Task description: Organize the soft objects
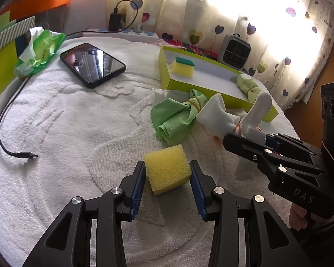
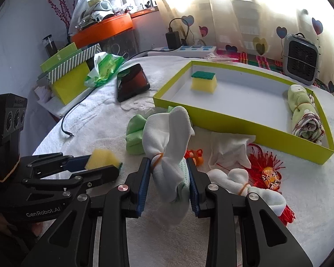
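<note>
My left gripper (image 1: 168, 175) pinched the yellow sponge (image 1: 168, 169) between half-parted fingers; my right gripper (image 2: 169, 184) clamped a white sock bundle (image 2: 169, 133) above the towel-covered surface (image 1: 66, 122).

left gripper (image 1: 168, 175) angled down, my pads pressed on a yellow sponge (image 1: 167, 168) | right gripper (image 2: 168, 178) angled down, pads clamped on a white sock bundle (image 2: 169, 146)

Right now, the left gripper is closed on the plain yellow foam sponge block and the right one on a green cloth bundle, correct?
Not quite: the right gripper is closed on a white sock bundle tied with an orange rubber band, as the right wrist view shows. The left gripper does hold the yellow foam sponge block.
</note>
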`<act>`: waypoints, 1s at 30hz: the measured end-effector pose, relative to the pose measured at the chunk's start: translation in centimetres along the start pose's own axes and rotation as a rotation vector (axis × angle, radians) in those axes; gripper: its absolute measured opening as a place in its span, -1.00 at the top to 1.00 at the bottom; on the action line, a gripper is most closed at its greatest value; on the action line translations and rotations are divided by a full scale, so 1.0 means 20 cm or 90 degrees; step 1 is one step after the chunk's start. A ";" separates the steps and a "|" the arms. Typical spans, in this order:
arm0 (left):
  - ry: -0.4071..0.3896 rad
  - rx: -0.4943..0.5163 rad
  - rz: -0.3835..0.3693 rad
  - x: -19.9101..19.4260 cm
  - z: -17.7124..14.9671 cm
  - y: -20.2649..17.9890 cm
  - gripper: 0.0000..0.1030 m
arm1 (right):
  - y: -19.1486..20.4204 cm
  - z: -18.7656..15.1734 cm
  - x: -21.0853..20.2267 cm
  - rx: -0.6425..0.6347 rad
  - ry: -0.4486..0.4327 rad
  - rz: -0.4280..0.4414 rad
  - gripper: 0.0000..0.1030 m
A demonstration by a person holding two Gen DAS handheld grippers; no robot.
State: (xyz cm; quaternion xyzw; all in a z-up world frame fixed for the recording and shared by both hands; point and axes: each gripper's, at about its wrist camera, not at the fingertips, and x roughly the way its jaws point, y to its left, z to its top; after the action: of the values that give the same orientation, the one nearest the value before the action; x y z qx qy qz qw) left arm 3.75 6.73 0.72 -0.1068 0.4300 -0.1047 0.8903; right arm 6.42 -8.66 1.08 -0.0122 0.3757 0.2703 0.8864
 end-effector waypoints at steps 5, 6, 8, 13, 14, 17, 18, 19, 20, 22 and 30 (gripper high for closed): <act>-0.007 0.003 0.004 -0.03 0.01 0.01 0.26 | 0.00 0.00 -0.02 0.004 -0.009 0.019 0.36; -0.009 0.003 0.005 -0.03 0.01 0.02 0.26 | 0.00 0.01 -0.02 0.006 -0.013 0.022 0.36; -0.013 0.006 0.005 -0.05 0.01 0.01 0.26 | 0.00 0.01 -0.03 0.012 -0.016 0.029 0.36; -0.019 0.014 0.006 -0.07 0.03 -0.01 0.26 | -0.02 0.02 -0.07 0.030 -0.032 0.019 0.36; -0.019 0.016 0.007 -0.07 0.03 -0.01 0.26 | -0.03 0.02 -0.08 0.035 -0.036 0.018 0.36; -0.024 0.024 0.008 -0.08 0.05 -0.02 0.26 | -0.04 0.04 -0.12 0.038 -0.048 0.009 0.36; -0.026 0.026 0.009 -0.08 0.06 -0.03 0.26 | -0.04 0.04 -0.13 0.037 -0.050 0.007 0.36; -0.028 0.028 0.008 -0.08 0.07 -0.04 0.26 | -0.04 0.04 -0.13 0.036 -0.053 0.005 0.36; -0.029 0.031 0.009 -0.08 0.08 -0.05 0.26 | -0.04 0.05 -0.14 0.035 -0.055 0.003 0.36; -0.031 0.039 0.011 -0.09 0.09 -0.06 0.26 | -0.05 0.05 -0.16 0.035 -0.058 -0.004 0.36; -0.045 0.069 0.025 -0.11 0.17 -0.11 0.26 | -0.11 0.09 -0.22 0.053 -0.080 -0.029 0.36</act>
State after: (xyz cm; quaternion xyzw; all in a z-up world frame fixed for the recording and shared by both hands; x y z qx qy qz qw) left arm 4.88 5.52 5.06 -0.0536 0.3938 -0.1062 0.9115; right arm 6.17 -12.26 5.02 0.0328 0.3294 0.2343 0.9141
